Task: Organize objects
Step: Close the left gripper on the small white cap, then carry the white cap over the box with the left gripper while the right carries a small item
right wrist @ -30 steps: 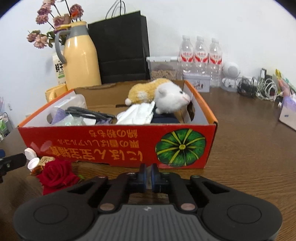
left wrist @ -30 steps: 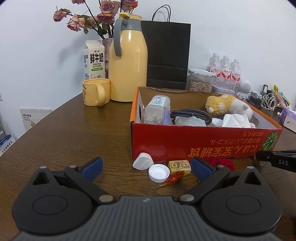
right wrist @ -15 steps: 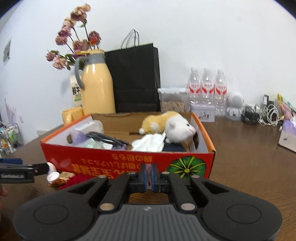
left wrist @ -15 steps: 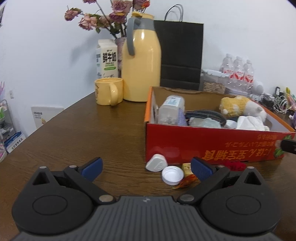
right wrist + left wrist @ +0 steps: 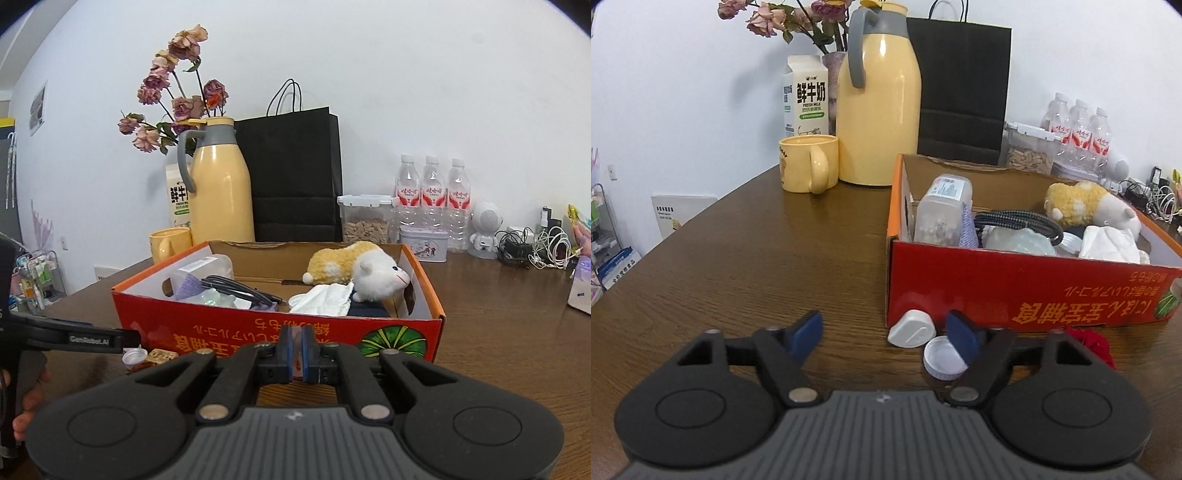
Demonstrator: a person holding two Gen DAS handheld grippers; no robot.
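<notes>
A red cardboard box (image 5: pixel 1027 295) (image 5: pixel 258 325) on the wooden table holds a plush toy (image 5: pixel 1082 203) (image 5: pixel 362 269), a clear bottle (image 5: pixel 942 210), a black cable (image 5: pixel 1015 219) and white tissue (image 5: pixel 1112 240). In front of it lie a white plug-shaped piece (image 5: pixel 911 329), a white bottle cap (image 5: pixel 942 360) and a red rose (image 5: pixel 1089 341). My left gripper (image 5: pixel 884 334) is open, low over the table; its right finger is beside the cap. My right gripper (image 5: pixel 295 349) is shut and empty in front of the box. The cap (image 5: pixel 135 356) and a small tan box (image 5: pixel 162 356) show in the right wrist view.
A yellow mug (image 5: pixel 809 168), a yellow thermos jug (image 5: pixel 879 99), a milk carton (image 5: pixel 807 96), a vase of dried roses, a black paper bag (image 5: pixel 960 92), a seed container, water bottles (image 5: pixel 432 195) and tangled cables (image 5: pixel 535 247) stand behind the box.
My left gripper has shifted left and its jaws have narrowed somewhat. My right gripper has risen and pulled back, staying shut; the rose has dropped out of its view.
</notes>
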